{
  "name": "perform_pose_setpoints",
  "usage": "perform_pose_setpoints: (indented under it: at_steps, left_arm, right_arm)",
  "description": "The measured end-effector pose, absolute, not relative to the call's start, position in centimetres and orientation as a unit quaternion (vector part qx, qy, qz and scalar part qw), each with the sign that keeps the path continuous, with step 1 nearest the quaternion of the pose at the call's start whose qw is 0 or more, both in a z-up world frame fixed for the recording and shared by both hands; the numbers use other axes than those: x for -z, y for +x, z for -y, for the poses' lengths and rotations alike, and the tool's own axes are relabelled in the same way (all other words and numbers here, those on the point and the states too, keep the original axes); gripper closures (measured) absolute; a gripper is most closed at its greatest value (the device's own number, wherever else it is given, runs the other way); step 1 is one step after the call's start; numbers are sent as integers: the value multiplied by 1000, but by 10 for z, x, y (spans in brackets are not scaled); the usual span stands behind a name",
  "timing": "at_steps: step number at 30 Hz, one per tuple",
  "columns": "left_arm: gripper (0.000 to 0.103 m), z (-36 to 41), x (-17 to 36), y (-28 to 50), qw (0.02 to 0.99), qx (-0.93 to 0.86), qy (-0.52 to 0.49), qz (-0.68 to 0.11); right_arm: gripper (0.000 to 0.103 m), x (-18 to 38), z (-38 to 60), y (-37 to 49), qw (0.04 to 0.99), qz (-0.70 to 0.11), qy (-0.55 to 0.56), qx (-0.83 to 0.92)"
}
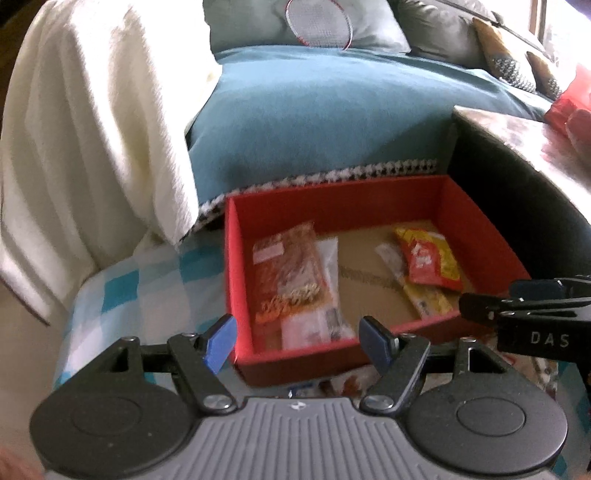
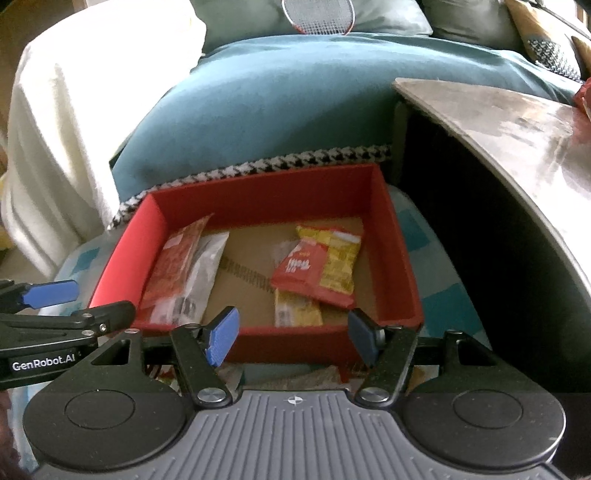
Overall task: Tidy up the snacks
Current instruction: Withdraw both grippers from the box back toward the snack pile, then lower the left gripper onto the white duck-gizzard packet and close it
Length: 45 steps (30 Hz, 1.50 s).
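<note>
Snacks [image 2: 317, 269] in red and yellow packets lie in a red box [image 2: 399, 258].

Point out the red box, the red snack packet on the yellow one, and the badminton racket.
red box [image 2: 402, 266], right wrist view, right inner wall
red snack packet [image 2: 301, 271], right wrist view, packet face
badminton racket [image 1: 317, 22], left wrist view, strings

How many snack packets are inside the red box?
4 that I can see: a big red-and-clear packet on the left, and on the right a red packet on two yellow ones. More may hide underneath.
</note>
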State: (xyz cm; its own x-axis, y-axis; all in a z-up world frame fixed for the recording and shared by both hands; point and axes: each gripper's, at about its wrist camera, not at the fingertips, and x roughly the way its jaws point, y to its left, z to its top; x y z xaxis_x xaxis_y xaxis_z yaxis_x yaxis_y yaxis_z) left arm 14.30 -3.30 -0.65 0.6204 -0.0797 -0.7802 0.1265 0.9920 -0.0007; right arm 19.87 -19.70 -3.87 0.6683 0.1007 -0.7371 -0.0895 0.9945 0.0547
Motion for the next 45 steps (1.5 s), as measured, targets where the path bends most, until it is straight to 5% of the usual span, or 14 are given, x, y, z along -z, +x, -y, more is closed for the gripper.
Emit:
perform_pose_setpoints:
  at_steps: [20, 34, 45]
  left_arm:
    - [36, 39, 46, 131, 855, 72, -44, -512]
    - [36, -38, 31, 122, 855, -4, -119, -505]
    - [36, -37, 27, 119, 853, 16, -121, -508]
  right_arm:
    - [27, 55, 195, 181, 897, -436, 13, -68]
    - [26, 95, 131, 214, 858, -496, -9, -136]
    - [40, 111, 104, 183, 835, -514, -67, -187]
